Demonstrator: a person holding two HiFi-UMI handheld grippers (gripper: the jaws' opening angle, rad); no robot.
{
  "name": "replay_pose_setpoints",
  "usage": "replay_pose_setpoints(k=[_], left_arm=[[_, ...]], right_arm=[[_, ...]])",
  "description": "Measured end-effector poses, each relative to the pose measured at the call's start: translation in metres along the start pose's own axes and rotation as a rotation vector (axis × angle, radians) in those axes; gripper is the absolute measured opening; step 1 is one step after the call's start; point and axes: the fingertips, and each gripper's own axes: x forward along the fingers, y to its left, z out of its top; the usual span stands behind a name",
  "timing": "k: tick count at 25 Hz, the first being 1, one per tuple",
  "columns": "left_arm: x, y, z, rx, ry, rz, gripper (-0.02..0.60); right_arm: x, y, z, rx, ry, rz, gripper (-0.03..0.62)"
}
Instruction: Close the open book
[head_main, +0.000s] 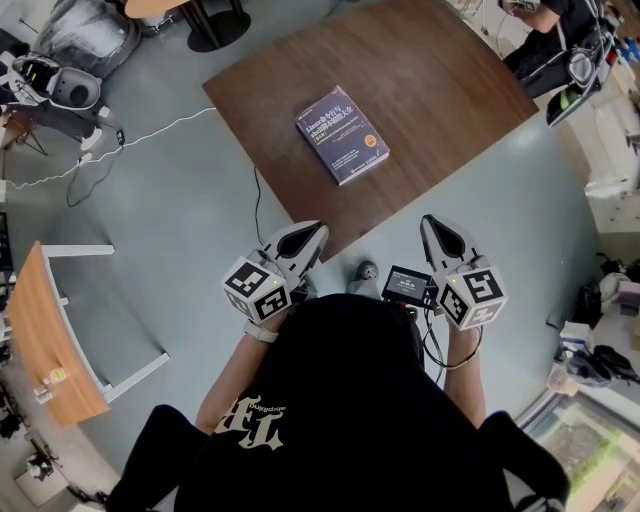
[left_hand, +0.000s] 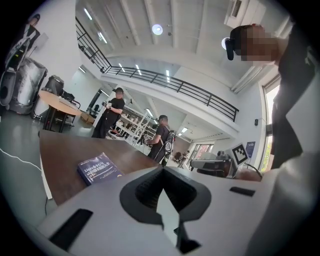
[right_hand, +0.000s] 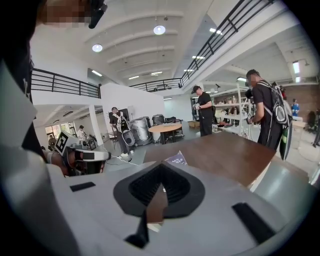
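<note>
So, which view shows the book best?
The head view: the book lies closed on the table, whole cover seen from above. The left gripper view shows it small and slanted; the right gripper view shows only a corner.

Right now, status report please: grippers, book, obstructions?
Left gripper, right gripper: both shut, empty, held off the table edge. Book lies closed on table, cover up. Nothing between grippers and book.

The book (head_main: 342, 134) has a dark navy cover with white lettering and a small orange mark. The worktop (head_main: 440, 110) is dark brown wood grain and the floor (head_main: 160, 240) plain grey. The left gripper (head_main: 318, 230) and right gripper (head_main: 428, 220) are whitish, their cubes patterned with black-and-white square markers.
</note>
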Motion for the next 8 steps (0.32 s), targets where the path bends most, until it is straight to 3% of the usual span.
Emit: replay_pose_setpoints(k=[8], left_arm=[[0.0001,0.0057,0.0001,-0.001,0.005,0.009,0.005]], right_arm=[[0.0085,-0.0026,0.0002,0.001,0.004,0.005,-0.012]])
